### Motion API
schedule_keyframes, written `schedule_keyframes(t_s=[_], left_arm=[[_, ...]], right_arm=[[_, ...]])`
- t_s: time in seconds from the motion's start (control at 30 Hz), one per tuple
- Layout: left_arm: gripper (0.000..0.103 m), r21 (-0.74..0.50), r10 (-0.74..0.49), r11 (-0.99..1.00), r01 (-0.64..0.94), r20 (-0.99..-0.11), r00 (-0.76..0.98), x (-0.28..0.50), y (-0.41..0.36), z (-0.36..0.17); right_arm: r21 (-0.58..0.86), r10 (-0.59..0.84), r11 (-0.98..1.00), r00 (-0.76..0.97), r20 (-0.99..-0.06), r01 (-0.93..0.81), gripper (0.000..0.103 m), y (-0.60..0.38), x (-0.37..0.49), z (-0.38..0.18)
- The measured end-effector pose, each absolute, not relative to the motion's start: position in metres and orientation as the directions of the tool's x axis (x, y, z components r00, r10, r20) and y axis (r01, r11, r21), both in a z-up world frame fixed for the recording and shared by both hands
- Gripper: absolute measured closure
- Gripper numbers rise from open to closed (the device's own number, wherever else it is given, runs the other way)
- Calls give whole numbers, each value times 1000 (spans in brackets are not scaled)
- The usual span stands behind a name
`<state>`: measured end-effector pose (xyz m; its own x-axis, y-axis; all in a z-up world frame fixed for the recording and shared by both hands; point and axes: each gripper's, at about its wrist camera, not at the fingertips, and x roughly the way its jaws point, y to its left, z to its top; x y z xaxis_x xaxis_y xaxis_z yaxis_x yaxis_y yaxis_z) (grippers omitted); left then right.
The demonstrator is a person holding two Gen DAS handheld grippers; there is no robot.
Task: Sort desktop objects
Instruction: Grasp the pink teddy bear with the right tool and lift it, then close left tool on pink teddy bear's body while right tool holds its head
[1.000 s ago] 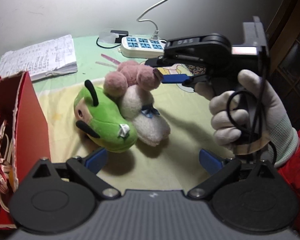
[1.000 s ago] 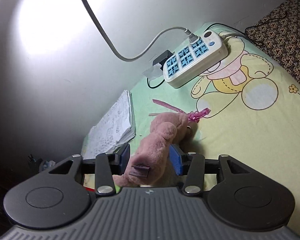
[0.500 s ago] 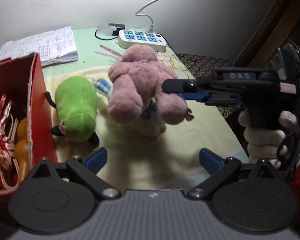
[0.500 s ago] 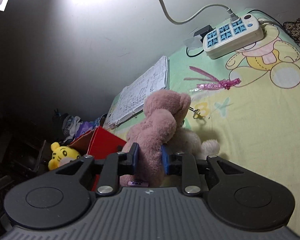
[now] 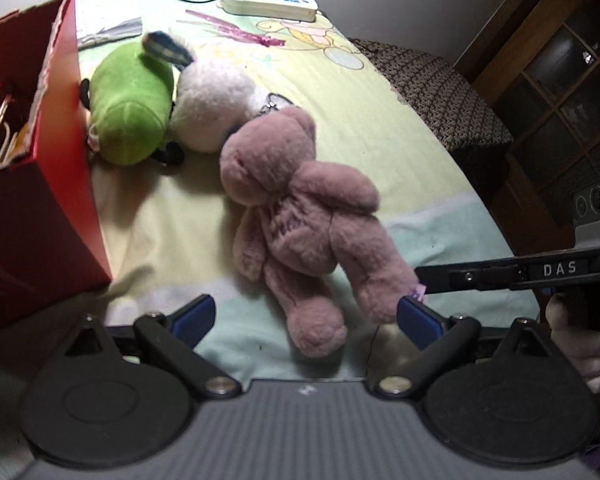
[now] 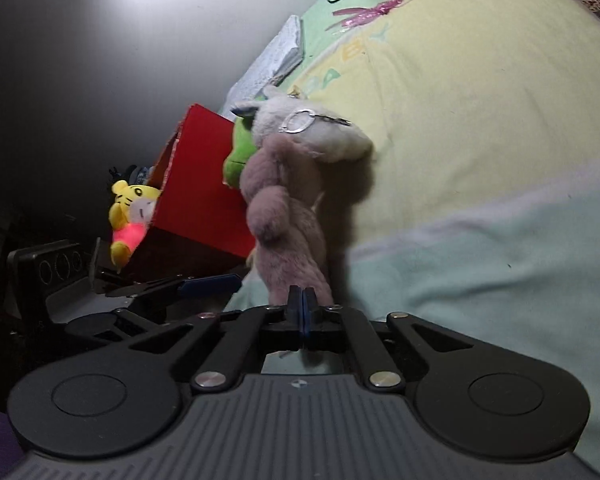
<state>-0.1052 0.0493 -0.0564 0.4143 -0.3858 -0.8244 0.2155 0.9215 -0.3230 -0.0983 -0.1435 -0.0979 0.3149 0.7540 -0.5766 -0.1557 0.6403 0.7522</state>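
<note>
Right wrist view: the right gripper (image 6: 302, 300), wide apart a second ago, is pinching the fuzzy pink plush bear's (image 5: 300, 216) leg beside the red cardboard box (image 5: 32, 184), readying a lift; the left gripper (image 5: 304, 316) is closing slightly, holding nothing.

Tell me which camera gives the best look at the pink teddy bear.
The left wrist view: it shows the whole pink teddy bear lying on the blanket, head, arms and legs clear. The right wrist view shows the bear only side-on and foreshortened, with the right tool shut at its leg.
</note>
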Motion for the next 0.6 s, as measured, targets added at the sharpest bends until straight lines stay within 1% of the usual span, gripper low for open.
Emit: schedule_keyframes(t_s=[0.07, 0.1, 0.13, 0.2, 0.27, 0.33, 0.4, 0.47, 0.5, 0.53, 0.6], left_arm=[[7, -327, -383, 923, 202, -828, 410, -102, 51, -62], [7, -339, -389, 921, 192, -826, 408, -99, 52, -64], [7, -350, -394, 919, 180, -824, 408, -96, 54, -66], [7, -355, -390, 921, 164, -825, 408, -87, 54, -70], [7, -356, -392, 920, 166, -822, 412, -80, 50, -72], [7, -385, -420, 908, 169, -814, 401, -72, 46, -78], [8, -400, -432, 901, 165, -813, 391, -66, 43, -86], [10, -381, -416, 909, 169, -815, 404, -63, 37, -90], [17, -373, -413, 911, 176, -816, 405, -62, 34, -89], [20, -373, -416, 909, 185, -818, 397, -61, 31, -89], [25, -371, -420, 907, 197, -814, 402, -63, 28, -86]], right_arm=[[714, 709, 686, 344, -615, -138, 95, -146, -104, -101], [707, 694, 697, 359, -624, -121, 88, -148, -104, -101], [711, 691, 694, 378, -616, -110, 83, -151, -103, -100], [729, 694, 676, 425, -581, -107, 80, -153, -99, -94], [737, 694, 664, 467, -548, -122, 70, -149, -91, -88], [737, 699, 657, 497, -515, -160, 52, -138, -80, -82], [725, 712, 656, 488, -505, -207, 42, -124, -68, -80], [686, 693, 691, 482, -536, -230, 42, -111, -54, -83], [661, 676, 712, 484, -556, -236, 42, -107, -48, -87], [639, 659, 732, 484, -576, -236, 39, -107, -44, -93], [672, 674, 714, 452, -585, -196, 38, -112, -36, -107]])
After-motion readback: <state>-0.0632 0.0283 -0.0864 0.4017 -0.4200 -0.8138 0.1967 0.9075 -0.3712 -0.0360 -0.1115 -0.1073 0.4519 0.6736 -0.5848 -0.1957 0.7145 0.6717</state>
